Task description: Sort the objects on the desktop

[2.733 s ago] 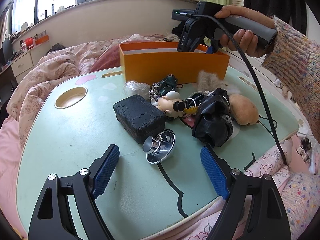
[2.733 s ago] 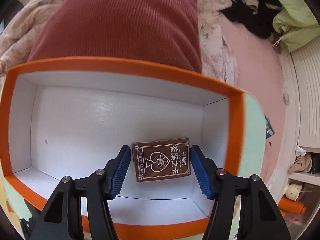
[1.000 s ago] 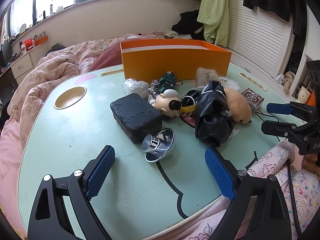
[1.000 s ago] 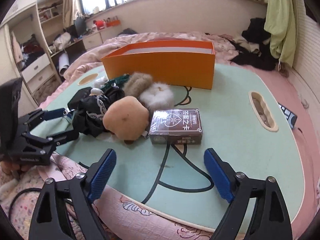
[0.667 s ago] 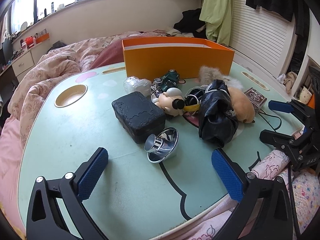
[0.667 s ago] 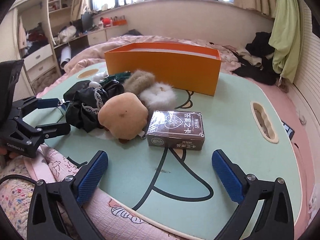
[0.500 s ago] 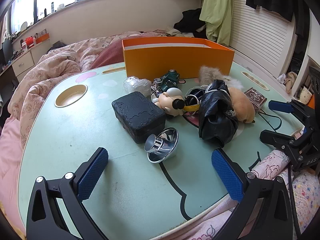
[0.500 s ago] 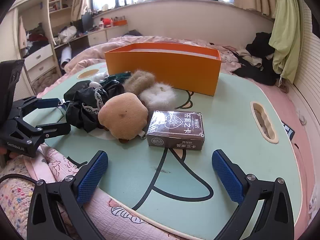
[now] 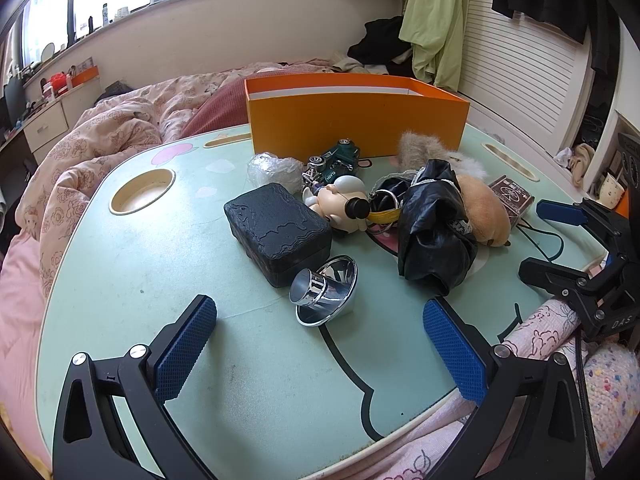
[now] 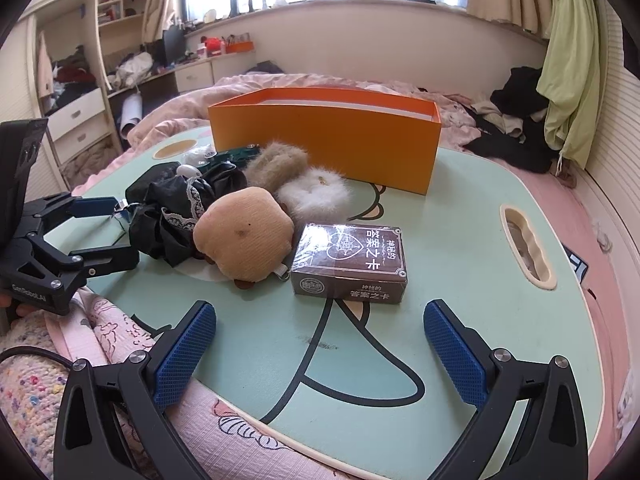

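Both grippers wide open, nothing held; jaws just been opening. Card box (image 10: 349, 263) on table (image 10: 460, 248), dead ahead of R gripper (image 10: 320, 354), long axis across jaws. L gripper (image 9: 320, 350) nearer metal funnel (image 9: 326, 290). Orange box (image 10: 324, 142) behind pile.

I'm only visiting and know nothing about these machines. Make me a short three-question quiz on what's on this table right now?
1. True or false: the brown card box lies inside the orange box.
2. What touches the card box's left side? A) tan plush B) black case C) toy car
3. Fill in: both the left tongs and the right tongs are ____, holding nothing.

Key: 1 false, it lies on the green table; 2 A; 3 open.
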{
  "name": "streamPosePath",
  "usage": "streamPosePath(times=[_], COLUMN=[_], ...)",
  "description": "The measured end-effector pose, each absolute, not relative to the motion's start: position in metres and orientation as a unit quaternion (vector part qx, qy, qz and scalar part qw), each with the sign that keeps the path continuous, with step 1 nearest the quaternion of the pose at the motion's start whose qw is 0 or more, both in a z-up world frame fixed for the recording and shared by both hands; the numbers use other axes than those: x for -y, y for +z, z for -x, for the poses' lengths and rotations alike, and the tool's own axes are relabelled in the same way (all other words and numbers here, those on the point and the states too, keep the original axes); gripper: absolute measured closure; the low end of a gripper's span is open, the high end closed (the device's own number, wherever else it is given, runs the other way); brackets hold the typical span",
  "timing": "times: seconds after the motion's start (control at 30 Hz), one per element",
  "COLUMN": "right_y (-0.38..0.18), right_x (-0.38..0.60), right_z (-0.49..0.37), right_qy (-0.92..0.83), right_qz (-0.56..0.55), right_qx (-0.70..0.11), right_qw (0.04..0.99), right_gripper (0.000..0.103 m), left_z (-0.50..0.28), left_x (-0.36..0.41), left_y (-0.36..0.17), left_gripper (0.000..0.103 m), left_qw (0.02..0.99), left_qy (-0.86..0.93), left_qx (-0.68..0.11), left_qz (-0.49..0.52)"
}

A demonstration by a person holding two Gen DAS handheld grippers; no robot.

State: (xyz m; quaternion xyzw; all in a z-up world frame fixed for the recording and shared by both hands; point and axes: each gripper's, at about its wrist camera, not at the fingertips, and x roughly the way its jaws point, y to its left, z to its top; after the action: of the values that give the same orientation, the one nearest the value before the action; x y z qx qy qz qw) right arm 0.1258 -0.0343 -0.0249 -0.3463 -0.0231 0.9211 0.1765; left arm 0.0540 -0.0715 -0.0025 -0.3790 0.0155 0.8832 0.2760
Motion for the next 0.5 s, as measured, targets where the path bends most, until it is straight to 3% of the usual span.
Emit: streamPosePath(times=[0.5], right_y=[0.002], right_x=[0.025], right_z=[-0.134], right_qy=[0.946], right_qz=[0.274], right_qx=[0.012], right_qw=[0.175], right_gripper=[0.003], left_z=[-0.054], left_x=[0.072], left_y=[-0.002], left_gripper=[0.000], left_qw=[0.276], left_qy=[0.883], left_qx=[-0.014], left_qz=[0.379])
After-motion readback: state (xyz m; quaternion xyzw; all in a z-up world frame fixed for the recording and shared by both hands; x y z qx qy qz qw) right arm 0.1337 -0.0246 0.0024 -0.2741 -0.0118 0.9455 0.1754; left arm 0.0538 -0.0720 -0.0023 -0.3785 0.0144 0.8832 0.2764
